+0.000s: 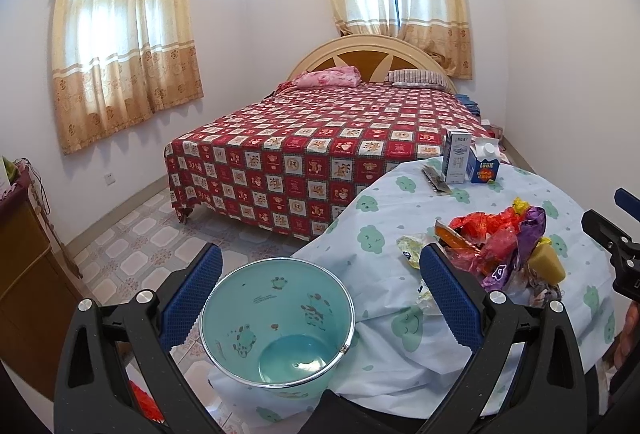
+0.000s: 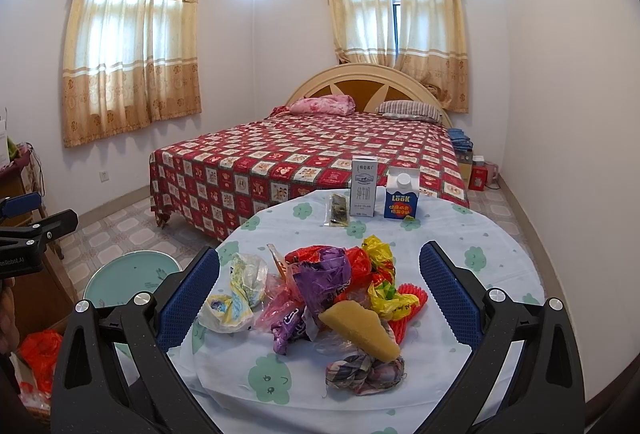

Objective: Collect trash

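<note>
A teal bin (image 1: 280,322) with cartoon prints stands by the table's left edge, empty, and my left gripper (image 1: 320,286) is open around and above it. The bin's rim (image 2: 132,274) shows at the left of the right wrist view. A pile of trash (image 2: 332,290) lies on the round table: crumpled wrappers in red, purple and yellow, a yellow sponge (image 2: 364,330), a rag ball (image 2: 364,370). My right gripper (image 2: 320,282) is open above this pile, touching nothing. The same pile (image 1: 500,246) sits right of my left gripper.
The table carries a pale blue cloth with green clouds (image 2: 472,258). At its far edge stand a white milk carton (image 2: 363,187), a blue carton (image 2: 401,197) and a dark flat packet (image 2: 339,210). A bed (image 2: 304,162) lies beyond; a wooden cabinet (image 1: 28,266) stands left.
</note>
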### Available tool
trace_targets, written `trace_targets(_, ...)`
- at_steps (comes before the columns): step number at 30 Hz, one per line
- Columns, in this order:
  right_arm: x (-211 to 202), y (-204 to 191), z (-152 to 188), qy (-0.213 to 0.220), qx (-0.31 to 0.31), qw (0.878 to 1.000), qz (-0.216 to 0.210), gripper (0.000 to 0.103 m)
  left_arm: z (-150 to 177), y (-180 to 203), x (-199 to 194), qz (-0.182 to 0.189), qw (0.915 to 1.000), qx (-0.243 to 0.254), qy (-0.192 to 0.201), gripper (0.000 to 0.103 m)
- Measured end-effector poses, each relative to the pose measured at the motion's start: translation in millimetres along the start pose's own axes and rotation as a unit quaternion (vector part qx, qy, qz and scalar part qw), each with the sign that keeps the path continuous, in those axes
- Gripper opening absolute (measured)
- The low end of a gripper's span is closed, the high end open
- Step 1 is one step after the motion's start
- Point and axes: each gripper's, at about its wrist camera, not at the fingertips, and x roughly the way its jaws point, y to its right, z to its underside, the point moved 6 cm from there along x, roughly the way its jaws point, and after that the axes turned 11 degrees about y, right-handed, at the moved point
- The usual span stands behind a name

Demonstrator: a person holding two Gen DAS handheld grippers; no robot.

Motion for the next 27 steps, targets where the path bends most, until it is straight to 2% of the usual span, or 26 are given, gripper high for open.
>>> trace_targets(27, 3, 0, 5, -0.001, -0.001, 1.0, 0.001, 0.098, 0, -14, 0, -0.002, 1.0, 0.0, -0.001, 0.097)
